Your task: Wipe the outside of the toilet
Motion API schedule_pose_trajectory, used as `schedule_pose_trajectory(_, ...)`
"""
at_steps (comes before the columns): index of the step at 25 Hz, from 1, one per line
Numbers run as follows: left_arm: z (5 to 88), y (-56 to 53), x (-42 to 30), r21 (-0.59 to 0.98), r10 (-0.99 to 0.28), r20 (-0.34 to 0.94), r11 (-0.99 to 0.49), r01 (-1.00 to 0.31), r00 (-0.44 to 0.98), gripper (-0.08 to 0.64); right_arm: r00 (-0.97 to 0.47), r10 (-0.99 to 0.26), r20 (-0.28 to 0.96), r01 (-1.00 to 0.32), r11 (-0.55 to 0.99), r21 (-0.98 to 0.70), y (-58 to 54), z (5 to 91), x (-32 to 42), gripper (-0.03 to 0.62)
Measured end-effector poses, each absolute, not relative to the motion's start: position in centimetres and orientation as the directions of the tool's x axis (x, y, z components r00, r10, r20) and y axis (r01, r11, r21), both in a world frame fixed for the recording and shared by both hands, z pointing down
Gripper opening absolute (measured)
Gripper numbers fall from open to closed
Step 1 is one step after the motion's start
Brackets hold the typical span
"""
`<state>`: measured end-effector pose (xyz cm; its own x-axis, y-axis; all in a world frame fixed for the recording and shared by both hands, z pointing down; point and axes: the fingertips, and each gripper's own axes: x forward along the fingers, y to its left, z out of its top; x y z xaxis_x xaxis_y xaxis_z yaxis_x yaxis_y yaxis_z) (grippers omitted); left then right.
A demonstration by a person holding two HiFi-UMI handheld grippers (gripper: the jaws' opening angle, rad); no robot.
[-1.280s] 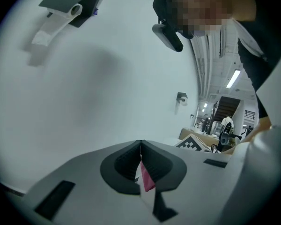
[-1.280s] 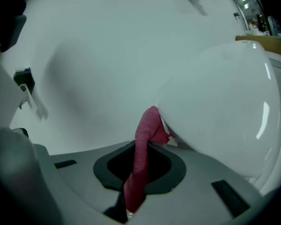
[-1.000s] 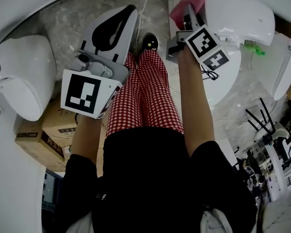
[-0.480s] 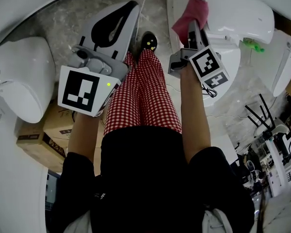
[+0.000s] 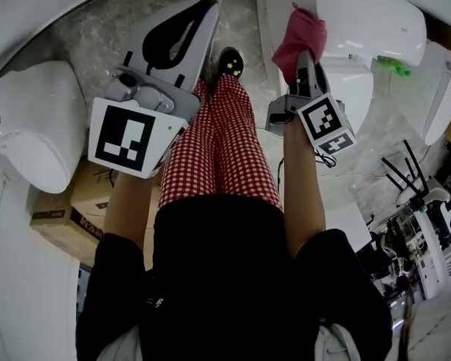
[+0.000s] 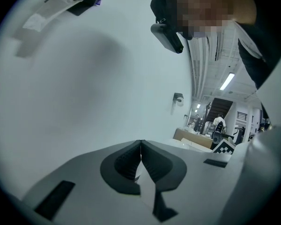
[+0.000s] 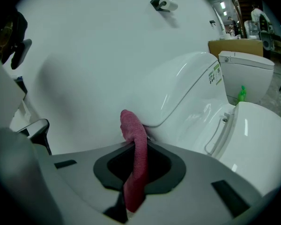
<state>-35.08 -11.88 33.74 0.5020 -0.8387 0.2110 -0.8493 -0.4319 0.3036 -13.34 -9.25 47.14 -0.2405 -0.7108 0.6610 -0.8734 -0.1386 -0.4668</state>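
A white toilet (image 5: 361, 28) stands at the upper right of the head view, lid down; the right gripper view shows the toilet (image 7: 187, 97) close ahead. My right gripper (image 5: 301, 47) is shut on a pink cloth (image 5: 299, 32), and the cloth (image 7: 135, 158) sits against the toilet's left side by the lid. My left gripper (image 5: 199, 17) is held over the floor left of the person's legs, away from the toilet. In the left gripper view the left gripper (image 6: 140, 149) has its jaws closed together with nothing between them.
A second white toilet (image 5: 37, 119) sits at the left, with cardboard boxes (image 5: 68, 216) below it. Another toilet (image 5: 443, 96) and a green object (image 5: 391, 72) are at the right. The person's red checked trousers (image 5: 222, 141) and black shoe (image 5: 231, 62) stand between the grippers.
The right gripper has carried the pink cloth slightly right and toward me along the toilet's side. The left gripper has barely shifted.
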Motion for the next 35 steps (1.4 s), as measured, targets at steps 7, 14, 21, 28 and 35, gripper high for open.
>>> schedule_pose_trajectory(7, 34.1, -11.9, -34.3, 0.316, -0.825, 0.220, -0.445, -0.838, 0.521, 0.009, -0.233, -0.713, 0.661, -0.885, -0.125, -0.447, -8.2, 47.3, -12.3, 0.055)
schedule_pose_trajectory(14, 34.5, -11.4, -33.7, 0.332, -0.812, 0.230, -0.453, -0.827, 0.537, 0.009, -0.213, -0.701, 0.680, -0.896, -0.138, -0.423, -6.9, 47.8, -11.5, 0.055)
schedule_pose_trajectory(21, 34.3, -11.1, -33.4, 0.332, -0.816, 0.217, -0.454, -0.827, 0.535, 0.009, -0.197, -0.690, 0.697, -0.909, -0.138, -0.394, -5.1, 47.6, -10.3, 0.055)
schedule_pose_trajectory(28, 34.4, -10.7, -33.5, 0.340, -0.825, 0.210, -0.442, -0.830, 0.525, 0.009, -0.217, -0.709, 0.671, -0.911, -0.100, -0.400, -2.4, 45.8, -10.4, 0.055)
schedule_pose_trajectory(35, 34.8, -10.3, -34.7, 0.351, -0.840, 0.217, -0.409, -0.842, 0.498, 0.009, -0.372, -0.749, 0.548, -0.913, 0.190, -0.360, -4.0, 41.5, -15.7, 0.055)
